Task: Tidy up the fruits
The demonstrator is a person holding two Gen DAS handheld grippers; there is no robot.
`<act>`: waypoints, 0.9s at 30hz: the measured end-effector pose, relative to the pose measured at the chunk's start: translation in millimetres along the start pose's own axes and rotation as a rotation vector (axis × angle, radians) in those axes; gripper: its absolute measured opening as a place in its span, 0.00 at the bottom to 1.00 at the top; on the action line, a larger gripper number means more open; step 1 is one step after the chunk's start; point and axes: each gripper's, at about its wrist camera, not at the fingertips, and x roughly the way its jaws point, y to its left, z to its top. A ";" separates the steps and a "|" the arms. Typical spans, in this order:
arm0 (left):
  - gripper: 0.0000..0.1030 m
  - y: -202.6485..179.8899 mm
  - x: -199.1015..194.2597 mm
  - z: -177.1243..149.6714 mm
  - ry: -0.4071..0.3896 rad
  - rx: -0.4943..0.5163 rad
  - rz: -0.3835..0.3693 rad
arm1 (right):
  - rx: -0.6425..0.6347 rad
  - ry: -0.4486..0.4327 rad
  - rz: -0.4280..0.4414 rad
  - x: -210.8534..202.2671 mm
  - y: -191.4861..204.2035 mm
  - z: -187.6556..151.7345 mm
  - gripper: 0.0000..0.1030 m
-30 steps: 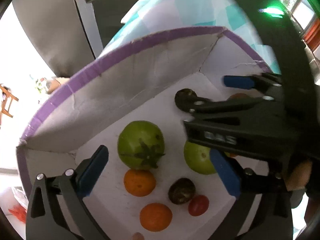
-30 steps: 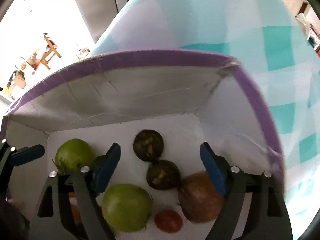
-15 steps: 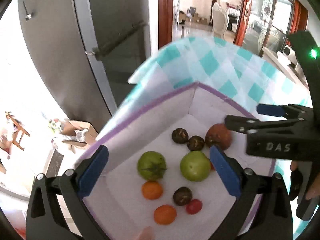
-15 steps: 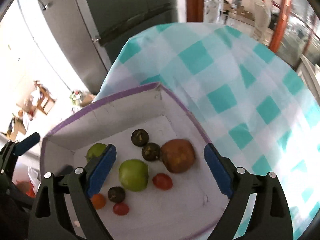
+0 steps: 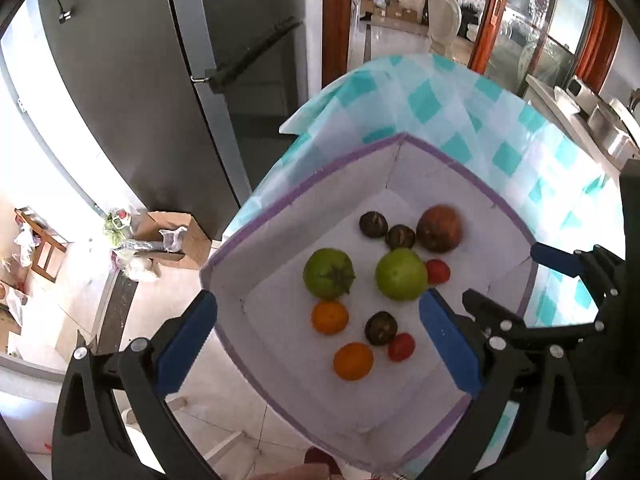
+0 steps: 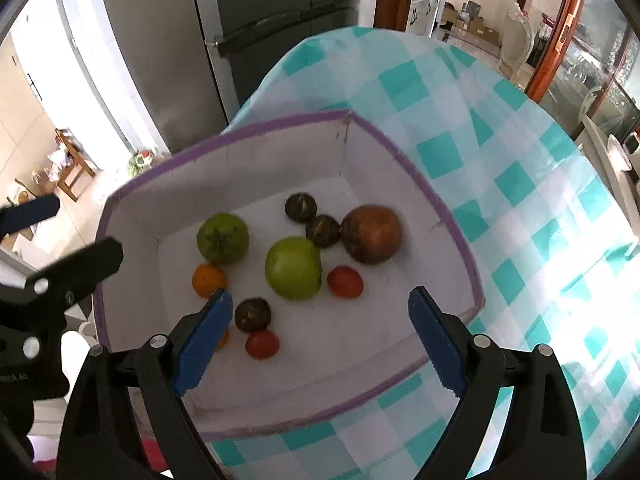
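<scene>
Checked tablecloth [image 6: 500, 128], purple-rimmed white box [image 6: 460, 240] holding green, orange, red, dark fruits, both grippers' fingers wide open, empty.

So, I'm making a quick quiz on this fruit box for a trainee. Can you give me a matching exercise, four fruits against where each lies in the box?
Seen from the right wrist camera.

Things:
1. large brown fruit
2. green tomato
3. orange
4. green apple

Places:
A. just below the green tomato
B. about the middle of the box, beside a small red tomato
C. nearest the box's right wall
D. nearest the box's left wall, stem side up

Pairs: 1-C, 2-D, 3-A, 4-B
</scene>
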 end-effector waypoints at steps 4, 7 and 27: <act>0.98 1.2 0.8 -5.3 0.008 0.005 -0.003 | 0.001 0.007 -0.018 -2.7 2.9 -6.5 0.84; 0.98 3.6 -2.1 -10.0 0.005 0.008 0.000 | 0.023 -0.001 -0.032 -7.3 0.1 -7.5 0.84; 0.98 -0.7 -1.7 -21.1 0.032 0.016 -0.011 | 0.076 0.007 -0.019 -8.4 -4.4 -13.4 0.84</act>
